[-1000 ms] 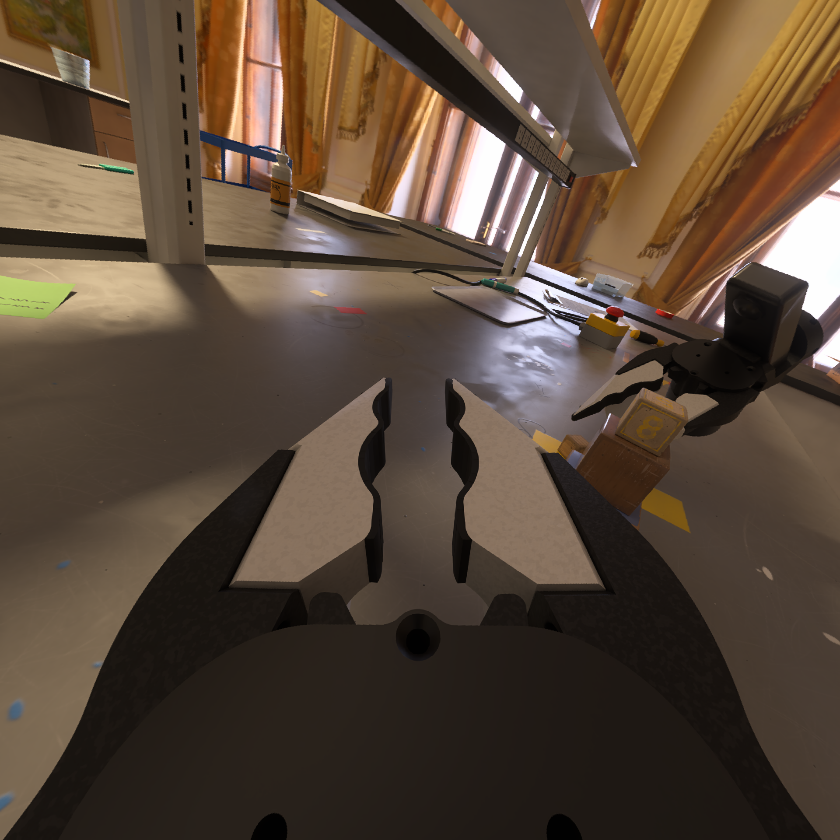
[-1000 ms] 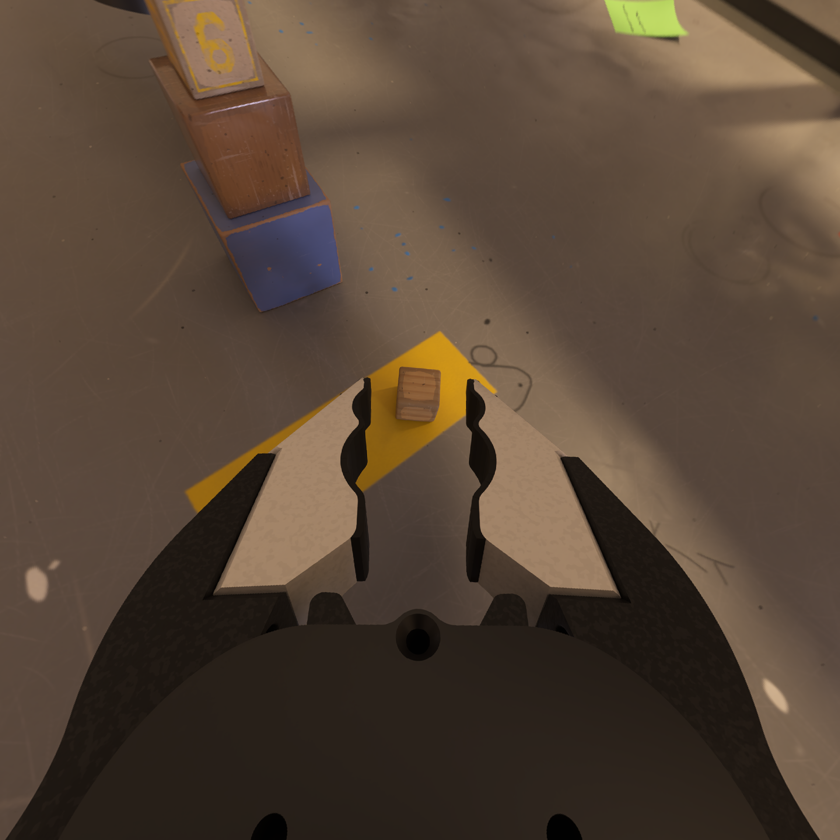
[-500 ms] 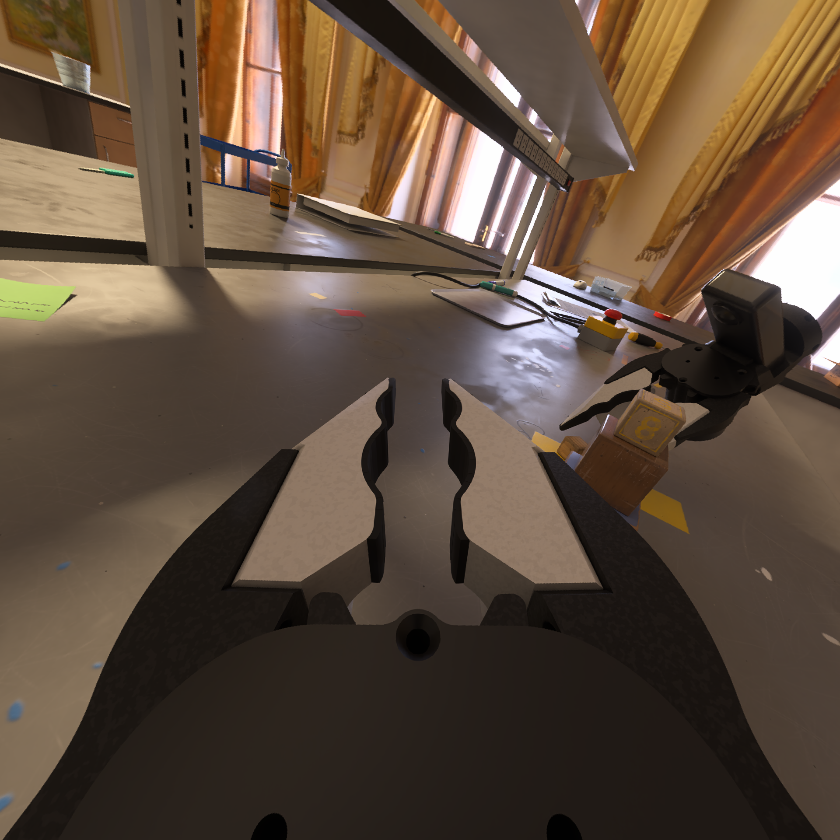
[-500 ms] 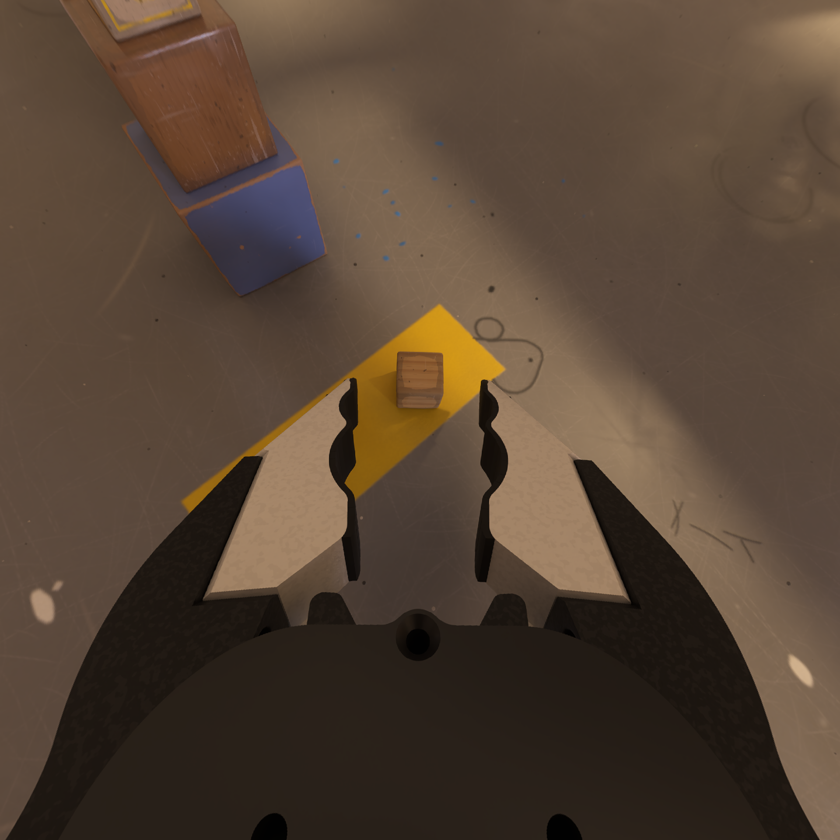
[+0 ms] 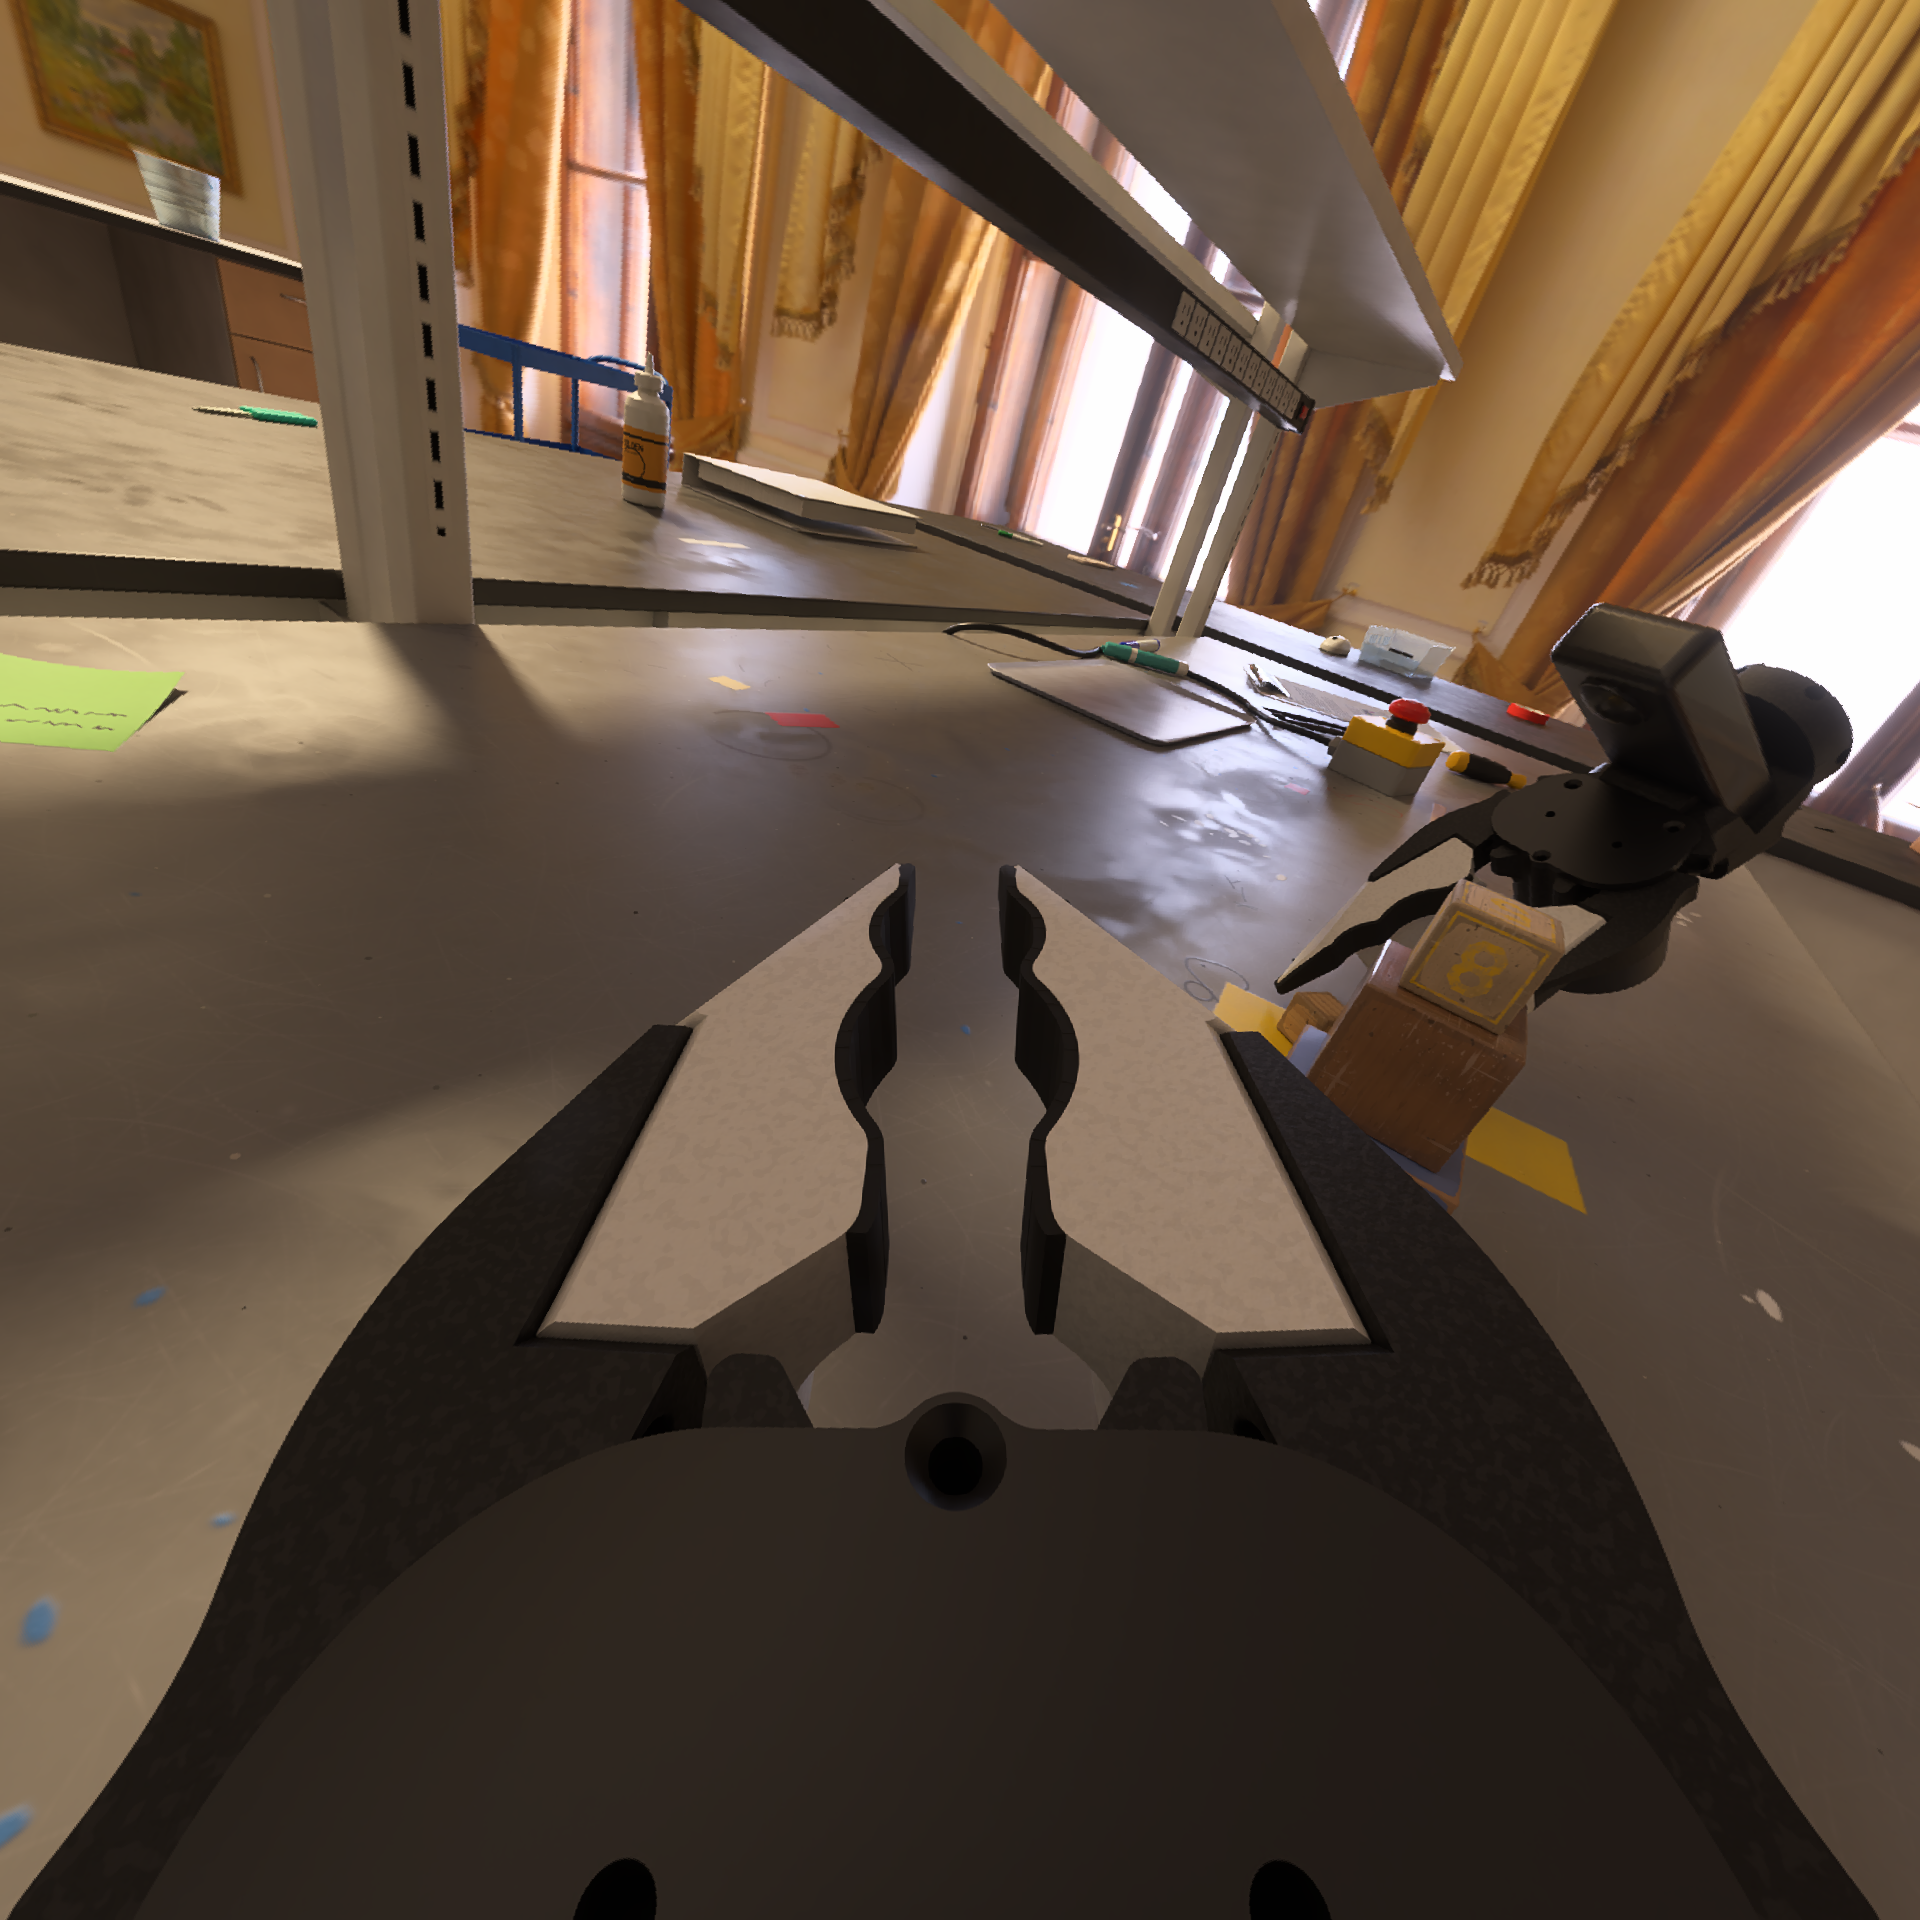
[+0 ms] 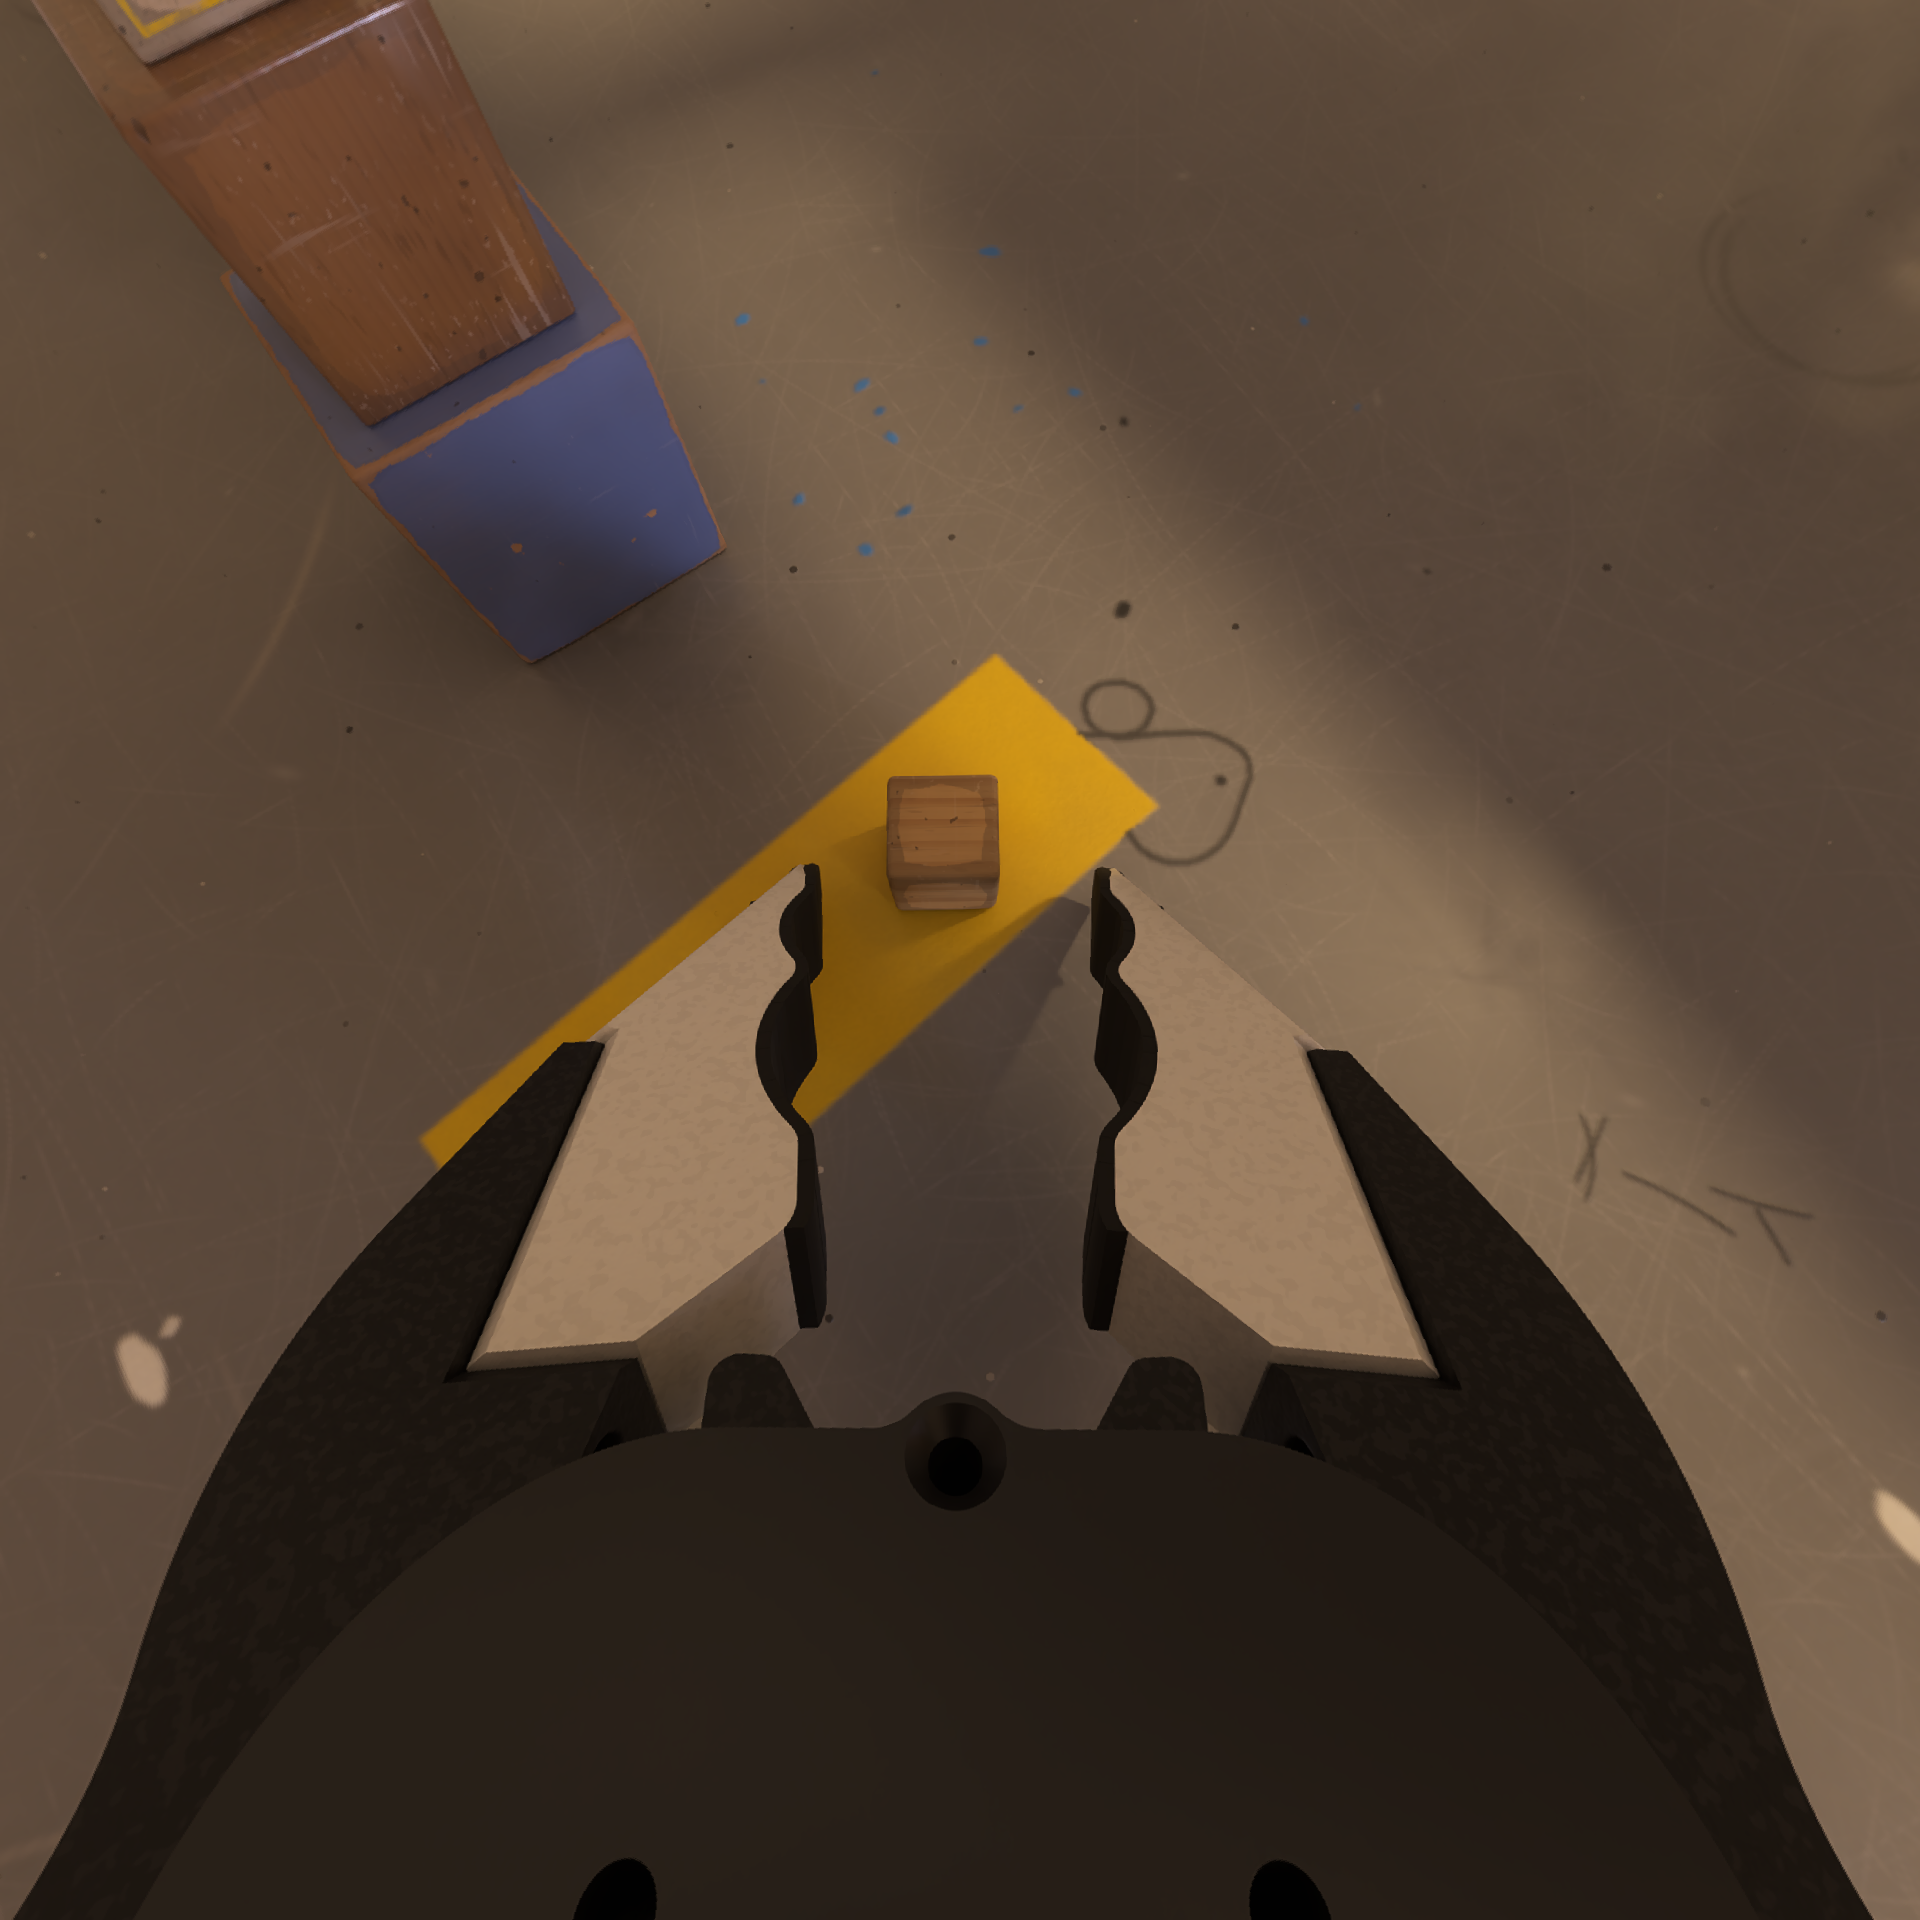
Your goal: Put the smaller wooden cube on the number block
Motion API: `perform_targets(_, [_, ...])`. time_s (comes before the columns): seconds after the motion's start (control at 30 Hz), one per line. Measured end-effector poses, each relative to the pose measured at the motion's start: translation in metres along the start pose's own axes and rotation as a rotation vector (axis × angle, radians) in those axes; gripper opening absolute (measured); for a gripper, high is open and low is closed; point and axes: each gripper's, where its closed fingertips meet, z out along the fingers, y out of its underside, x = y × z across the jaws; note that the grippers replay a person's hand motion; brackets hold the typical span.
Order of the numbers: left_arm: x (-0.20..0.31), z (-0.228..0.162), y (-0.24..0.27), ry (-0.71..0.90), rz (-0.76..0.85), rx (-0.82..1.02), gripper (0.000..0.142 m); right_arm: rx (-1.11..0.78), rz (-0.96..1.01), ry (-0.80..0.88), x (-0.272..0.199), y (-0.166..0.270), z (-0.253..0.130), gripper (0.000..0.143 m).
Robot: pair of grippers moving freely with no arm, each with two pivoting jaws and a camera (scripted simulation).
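Note:
The smaller wooden cube (image 6: 942,836) sits on a yellow tape strip (image 6: 1023,743) on the grey table. My right gripper (image 6: 956,878) is open and empty. It points down at the cube, which lies just past the fingertips and centred in the gap. At the upper left stands a stack: the number block (image 5: 1475,961) on a bigger wooden cube (image 6: 364,208) on a blue block (image 6: 540,499). In the left wrist view one right finger (image 5: 1371,914) hangs over the small cube (image 5: 1311,1013) behind the stack. My left gripper (image 5: 954,878) is empty, its fingers narrowly apart, low over bare table.
A white shelf post (image 5: 384,312) and an overhead shelf (image 5: 1195,156) stand at the table's back. A green note (image 5: 73,707) lies far left. A flat grey slab (image 5: 1122,701) and a yellow button box (image 5: 1387,743) lie far right. A bottle (image 5: 644,436) stands beyond.
My right gripper has moved in over the small cube and opened wider; the stack has slid to the upper left of its view. My left fingers have closed in slightly.

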Motion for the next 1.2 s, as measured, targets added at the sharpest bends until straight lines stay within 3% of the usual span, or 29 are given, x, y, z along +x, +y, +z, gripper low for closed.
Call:
perform_targets(0.2, [0.000, 0.001, 0.002, 0.001, -0.004, -0.014, 0.015, -0.020, 0.008, -0.009, 0.000, 0.002, 0.002, 0.045])
perform_targets(0.33, [-0.001, 0.002, 0.002, 0.000, -0.013, -0.020, 0.015, -0.011, -0.001, -0.032, -0.003, 0.001, 0.001, 0.021])
perform_targets(0.63, [0.000, 0.003, 0.003, -0.002, 0.002, -0.030, 0.014, 0.106, -0.057, -0.151, -0.016, -0.019, -0.012, 0.021])
perform_targets(0.93, [0.001, 0.004, 0.005, 0.002, 0.005, -0.039, 0.014, 0.249, -0.287, -0.343, -0.047, -0.133, -0.069, 0.021])
perform_targets(1.2, [0.007, 0.007, 0.009, 0.028, 0.029, -0.070, 0.012, 0.220, -0.373, -0.530, -0.082, -0.147, -0.037, 0.021])
